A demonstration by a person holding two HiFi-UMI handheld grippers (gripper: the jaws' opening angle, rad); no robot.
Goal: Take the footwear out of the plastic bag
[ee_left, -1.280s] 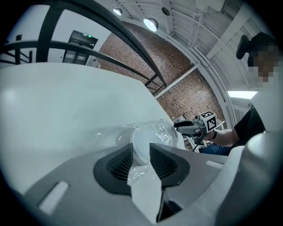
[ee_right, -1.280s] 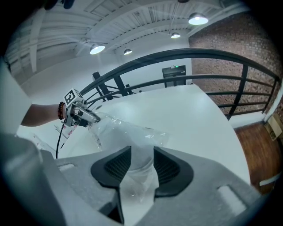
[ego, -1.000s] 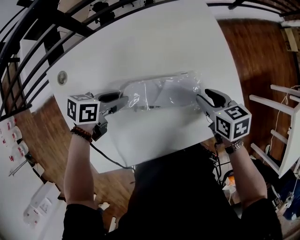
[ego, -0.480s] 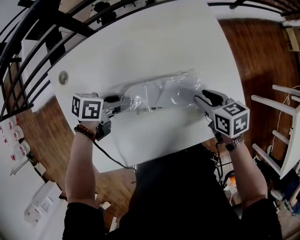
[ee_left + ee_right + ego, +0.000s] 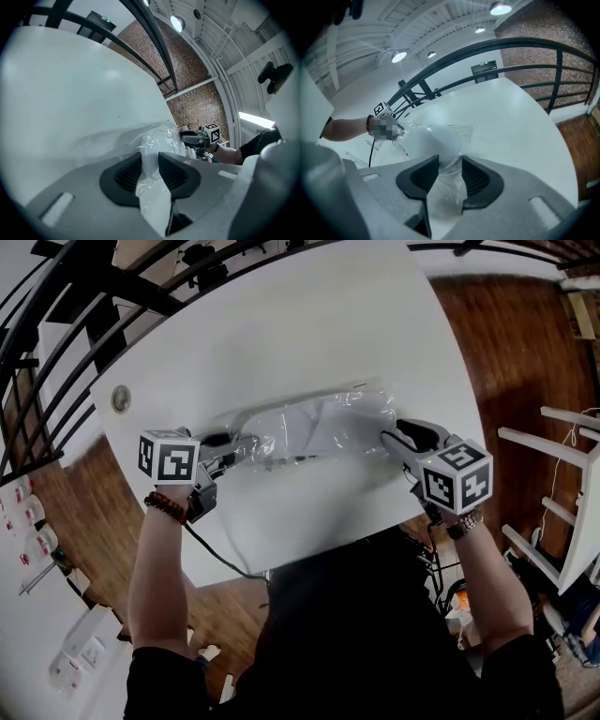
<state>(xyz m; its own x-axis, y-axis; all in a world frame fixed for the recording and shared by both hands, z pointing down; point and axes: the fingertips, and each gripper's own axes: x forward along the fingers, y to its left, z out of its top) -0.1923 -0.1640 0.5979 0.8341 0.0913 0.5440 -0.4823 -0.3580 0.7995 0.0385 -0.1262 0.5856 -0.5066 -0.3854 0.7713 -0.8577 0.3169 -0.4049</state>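
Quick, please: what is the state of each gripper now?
Left gripper: jaws closing on one end of the plastic bag.
Right gripper: closed on the other end of the plastic bag.

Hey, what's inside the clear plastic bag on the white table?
A pale whitish shape, presumably the footwear, shows through the plastic bag along most of its length. Wrinkles and glare hide its details; how many pieces there are cannot be told.

Glossy, crinkled clear plastic bag (image 5: 319, 427) on a smooth, matt white table (image 5: 309, 324).
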